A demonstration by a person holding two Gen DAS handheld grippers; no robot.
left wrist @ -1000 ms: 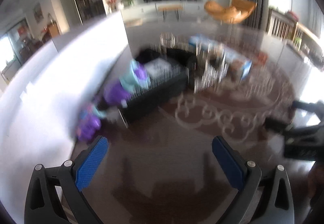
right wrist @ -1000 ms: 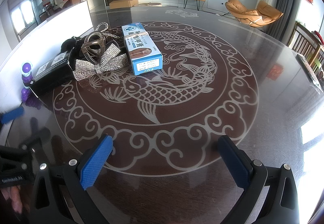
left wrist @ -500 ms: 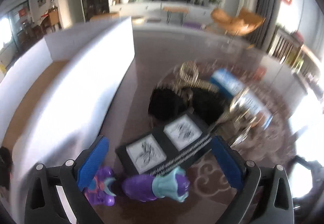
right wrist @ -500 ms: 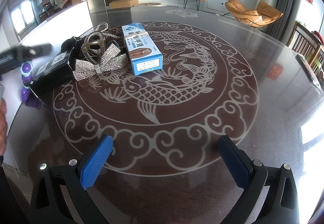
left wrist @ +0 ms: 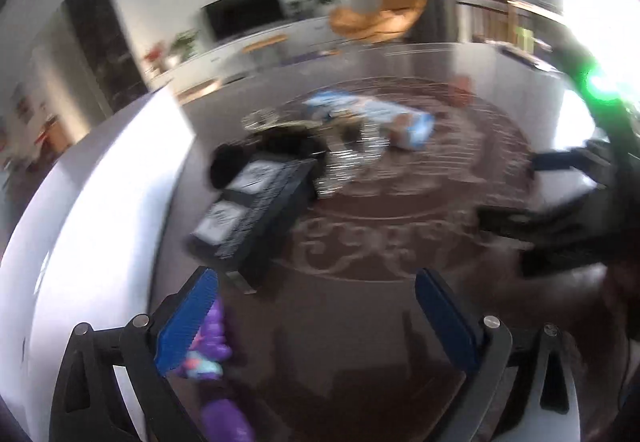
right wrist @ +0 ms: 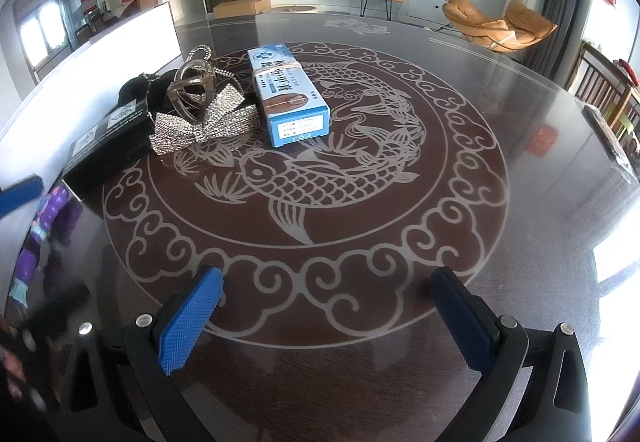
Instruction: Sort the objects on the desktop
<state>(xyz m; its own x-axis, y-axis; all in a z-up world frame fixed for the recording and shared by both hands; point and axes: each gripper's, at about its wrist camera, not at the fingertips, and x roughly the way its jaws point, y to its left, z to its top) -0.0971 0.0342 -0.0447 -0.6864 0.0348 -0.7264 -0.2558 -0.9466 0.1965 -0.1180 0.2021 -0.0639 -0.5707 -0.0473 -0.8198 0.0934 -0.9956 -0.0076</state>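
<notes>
In the left wrist view, which is smeared by motion blur, the left gripper (left wrist: 316,306) hangs over the dark glass table (left wrist: 360,342) with its blue-padded jaws wide apart and nothing between them. A purple toy figure (left wrist: 212,346) lies at the lower left, just beside and partly behind the left finger pad, outside the gap rather than within it. Farther ahead a black box (left wrist: 256,210) sits next to a white panel (left wrist: 100,202), and beyond it lie a glittering bow (left wrist: 348,158) and a blue and white carton (left wrist: 384,118); the right gripper (left wrist: 560,198) shows as a dark blur at the right edge. In the right wrist view, sharp and clear, the right gripper (right wrist: 326,306) also has its jaws spread, empty, above the fish pattern of the table (right wrist: 520,222). The carton (right wrist: 286,94), bow (right wrist: 204,126) and black box (right wrist: 108,146) lie well ahead and to the left of the jaws, the bow touching both boxes, with a clear hair claw (right wrist: 192,90) resting on it. The purple toy figure (right wrist: 38,234) lies at the far left edge, near the blurred left gripper (right wrist: 20,190).
</notes>
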